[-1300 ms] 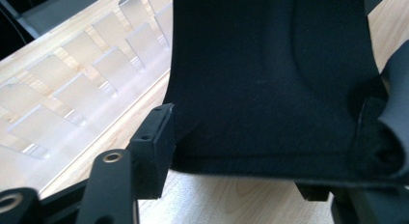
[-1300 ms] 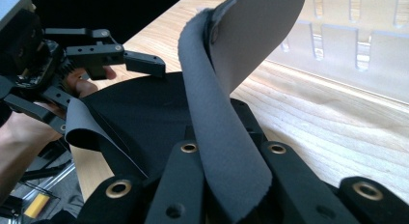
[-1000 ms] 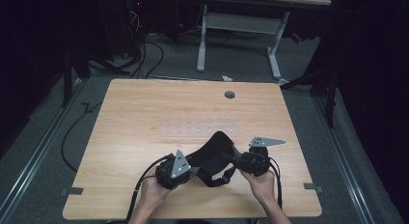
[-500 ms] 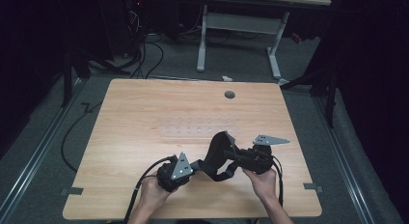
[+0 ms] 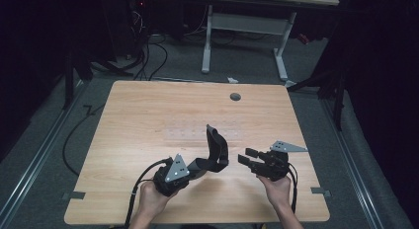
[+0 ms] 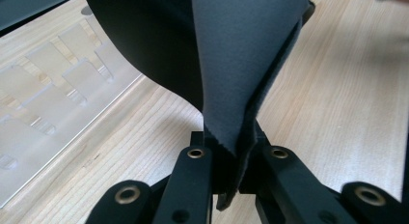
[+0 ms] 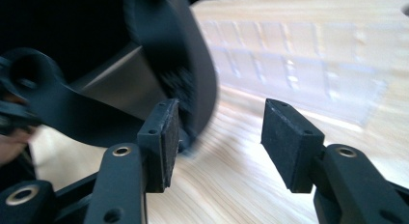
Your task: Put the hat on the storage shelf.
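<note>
Dark floor and cables are surrounding a pale wooden bench (image 5: 148, 120), whose round cable hole (image 5: 235, 96) is sitting near its far edge. Taking the black fabric strap (image 5: 216, 150) as the landmark: to its left, near the bench's front edge, the person's left hand (image 5: 150, 199) is gripping the left tool (image 5: 195, 166), with the grey three-cornered plate on top. That tool is pinching one end of the strap, its jaws pressed together on the grey-backed fabric, as the left gripper view shows (image 6: 226, 132). From the pinch the strap is rising off the wood and curling upward in a standing loop above the middle front of the bench. Behind the strap a faint clear plastic tray (image 6: 58, 89) is lying flat on the wood.

Right of the strap, the right tool (image 5: 245, 156) is hovering just beside it, held by the right hand (image 5: 277, 188). Its jaws have just been opening and are standing spread, with nothing between them; in the right gripper view (image 7: 219, 137) the blurred strap (image 7: 193, 64) is passing just outside the left pad (image 7: 169, 142).
</note>
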{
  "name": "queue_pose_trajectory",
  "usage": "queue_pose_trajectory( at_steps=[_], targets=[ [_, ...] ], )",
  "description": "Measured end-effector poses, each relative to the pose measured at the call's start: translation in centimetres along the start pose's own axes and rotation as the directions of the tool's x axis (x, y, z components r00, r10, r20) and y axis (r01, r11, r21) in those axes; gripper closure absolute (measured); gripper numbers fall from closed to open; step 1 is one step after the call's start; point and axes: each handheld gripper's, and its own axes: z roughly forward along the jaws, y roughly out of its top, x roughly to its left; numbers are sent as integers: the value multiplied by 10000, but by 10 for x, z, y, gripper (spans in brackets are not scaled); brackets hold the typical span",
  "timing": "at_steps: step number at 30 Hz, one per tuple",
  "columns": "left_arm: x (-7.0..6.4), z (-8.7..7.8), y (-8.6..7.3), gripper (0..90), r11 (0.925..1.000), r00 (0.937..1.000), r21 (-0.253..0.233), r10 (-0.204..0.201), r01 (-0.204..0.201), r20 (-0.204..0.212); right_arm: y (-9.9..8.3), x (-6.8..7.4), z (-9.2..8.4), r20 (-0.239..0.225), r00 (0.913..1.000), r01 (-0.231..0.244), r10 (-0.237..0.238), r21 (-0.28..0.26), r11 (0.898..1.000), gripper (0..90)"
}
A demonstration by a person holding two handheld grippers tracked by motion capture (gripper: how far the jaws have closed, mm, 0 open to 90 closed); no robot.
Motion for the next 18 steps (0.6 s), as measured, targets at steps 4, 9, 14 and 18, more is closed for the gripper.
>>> queue_pose_trajectory(
  at_steps=[4, 9, 14, 18],
  targets=[
    [2, -5, 4, 865, 9995, 9997, -174, -247, 248, 74, -15, -13, 4, 931, 9956, 78, -124, 502, 9987, 449],
    [8, -11, 8, 865, 9970, 9977, -381, -675, 677, 64, -35, -29, 11, 2258, 9734, 99, -389, 1278, 9918, 415],
    [14, -18, 13, 865, 9929, 9952, -675, -981, 979, -9, -45, -38, 15, 3138, 9469, 167, -706, 1714, 9851, 395],
    [18, -23, 17, 865, 9893, 9940, -991, -1087, 1072, -94, -49, -43, 18, 3684, 9245, 228, -976, 2024, 9790, 377]
  ],
)
